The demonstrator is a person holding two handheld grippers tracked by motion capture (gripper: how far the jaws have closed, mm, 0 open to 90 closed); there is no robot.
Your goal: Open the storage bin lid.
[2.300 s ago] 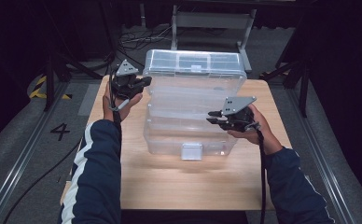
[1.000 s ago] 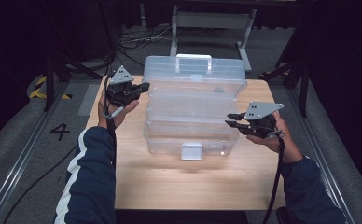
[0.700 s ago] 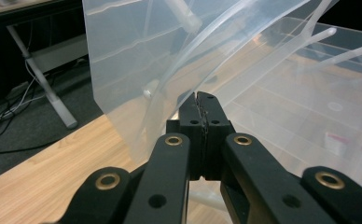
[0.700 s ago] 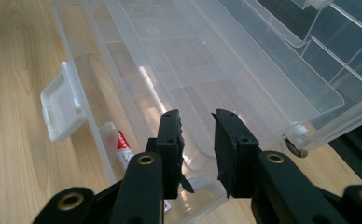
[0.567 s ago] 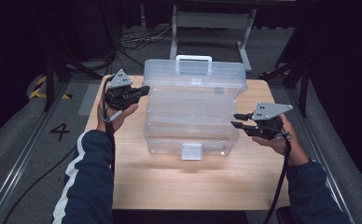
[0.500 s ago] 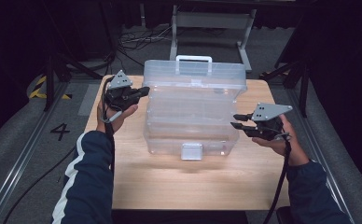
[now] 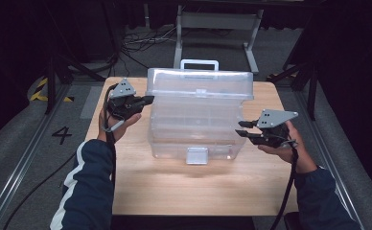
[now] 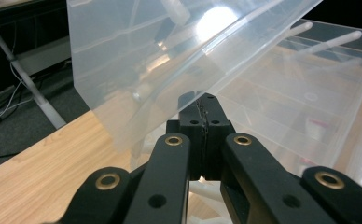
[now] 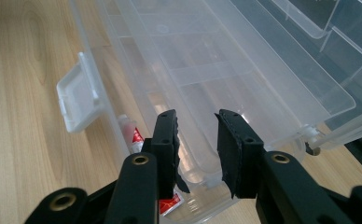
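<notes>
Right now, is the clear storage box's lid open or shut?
Open: the lid stands raised above the clear storage box, and its trays show underneath in the right gripper view.

The person is wearing a dark navy long-sleeved jacket, its left sleeve [image 7: 86,191] carrying a white stripe running down the outer arm, while the right sleeve [image 7: 325,201] is showing plain navy. Each hand is carrying a matt black two-jaw gripper: the left gripper [image 7: 145,99] and the right gripper [image 7: 241,129] are each wearing a grey three-cornered plate dotted with small dark holes, and a black cable is trailing from each along the forearm. In the gripper views, brass-ringed pivot holes are glinting on the black jaw links, and small screw holes are showing in the blocky pads
</notes>
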